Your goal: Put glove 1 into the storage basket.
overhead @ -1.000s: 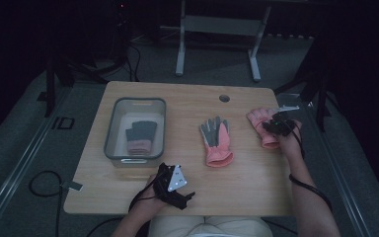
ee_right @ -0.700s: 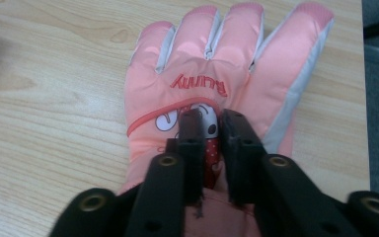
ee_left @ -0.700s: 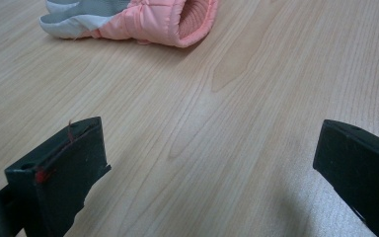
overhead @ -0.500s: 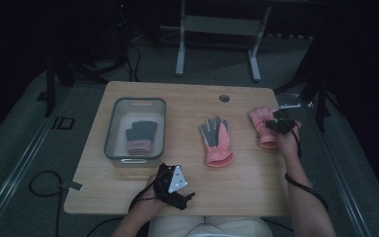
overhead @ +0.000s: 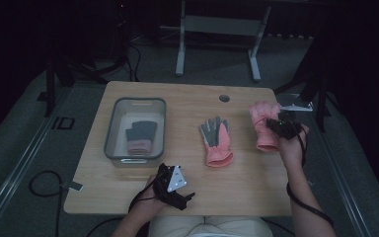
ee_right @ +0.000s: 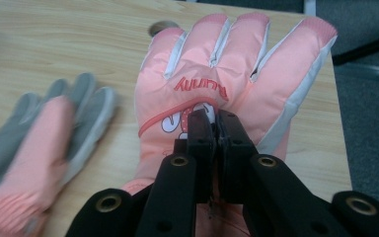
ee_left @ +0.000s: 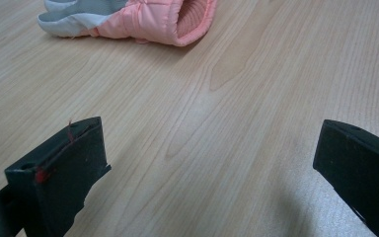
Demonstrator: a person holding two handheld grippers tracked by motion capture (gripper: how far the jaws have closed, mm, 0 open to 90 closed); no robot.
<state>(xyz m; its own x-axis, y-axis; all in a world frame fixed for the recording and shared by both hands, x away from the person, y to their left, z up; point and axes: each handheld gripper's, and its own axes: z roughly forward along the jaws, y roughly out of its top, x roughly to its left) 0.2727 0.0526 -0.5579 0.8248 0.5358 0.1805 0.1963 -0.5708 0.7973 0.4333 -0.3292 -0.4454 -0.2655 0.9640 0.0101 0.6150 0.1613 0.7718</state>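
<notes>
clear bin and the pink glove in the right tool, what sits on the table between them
In the high view, a second pink glove with a grey palm lies between the clear bin and the held glove, apart from both on bare wood.

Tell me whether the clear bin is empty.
Not empty: the clear bin holds one glove, grey fingers and pink cuff, lying flat on its floor.

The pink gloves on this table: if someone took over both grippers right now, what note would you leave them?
Right gripper: shut on the pink glove at the table's right side, pinching its back.
Left gripper: open, holding nothing, at the near edge of the table.
Second pink glove: lies palm up mid-table.
Clear bin: one glove already inside.
Left, probably: carry the held glove to the bin, then the middle one.
</notes>
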